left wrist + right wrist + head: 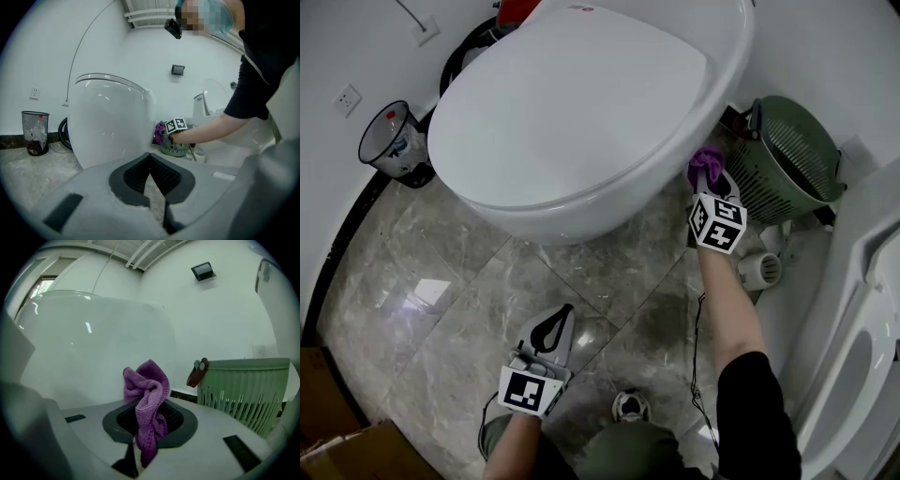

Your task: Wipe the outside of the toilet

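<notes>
Wht toilet (581,112), lid shut; purple cloth (705,162)

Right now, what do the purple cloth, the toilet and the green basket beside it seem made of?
The purple cloth: soft knitted or terry fabric, from its looped surface and limp folds.
The toilet: glossy white, likely glazed ceramic, though the lid could be plastic; sharp reflections.
The green basket: matte moulded plastic, with thin slotted ribs.

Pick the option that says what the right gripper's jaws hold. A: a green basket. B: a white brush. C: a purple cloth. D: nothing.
C: the right gripper has its jaws shut on the purple cloth, which bunches up above them in front of the toilet.
</notes>
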A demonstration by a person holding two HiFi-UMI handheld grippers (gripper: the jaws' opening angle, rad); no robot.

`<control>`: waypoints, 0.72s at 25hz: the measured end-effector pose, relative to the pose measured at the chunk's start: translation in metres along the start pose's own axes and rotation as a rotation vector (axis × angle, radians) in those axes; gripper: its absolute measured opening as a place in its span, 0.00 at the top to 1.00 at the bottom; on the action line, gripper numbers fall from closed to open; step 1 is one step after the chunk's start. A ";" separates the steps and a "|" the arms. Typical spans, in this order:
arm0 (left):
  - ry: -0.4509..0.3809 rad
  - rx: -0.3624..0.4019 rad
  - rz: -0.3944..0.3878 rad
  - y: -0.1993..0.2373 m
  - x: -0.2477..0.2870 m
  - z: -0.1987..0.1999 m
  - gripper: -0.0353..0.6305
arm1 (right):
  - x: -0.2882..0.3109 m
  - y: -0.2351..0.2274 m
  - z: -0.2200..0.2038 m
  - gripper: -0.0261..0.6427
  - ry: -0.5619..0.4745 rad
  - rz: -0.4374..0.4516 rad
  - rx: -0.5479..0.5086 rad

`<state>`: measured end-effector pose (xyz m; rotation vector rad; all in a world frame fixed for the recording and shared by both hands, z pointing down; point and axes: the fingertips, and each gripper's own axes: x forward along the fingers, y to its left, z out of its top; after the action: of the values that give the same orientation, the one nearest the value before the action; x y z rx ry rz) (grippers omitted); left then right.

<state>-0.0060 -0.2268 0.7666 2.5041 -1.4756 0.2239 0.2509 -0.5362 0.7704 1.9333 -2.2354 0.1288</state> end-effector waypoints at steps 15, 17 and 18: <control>-0.109 -0.015 0.035 0.022 -0.030 0.009 0.94 | -0.178 0.138 -0.059 0.86 -0.025 0.313 -0.123; -0.100 -0.014 0.044 0.025 -0.037 0.009 0.94 | -0.189 0.170 -0.067 0.86 -0.015 0.372 -0.119; -0.095 -0.014 0.047 0.026 -0.041 0.008 0.94 | -0.193 0.186 -0.071 0.86 -0.010 0.401 -0.115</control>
<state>-0.0481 -0.2063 0.7522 2.5024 -1.5675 0.1032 0.0995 -0.3079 0.8123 1.4127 -2.5462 0.0429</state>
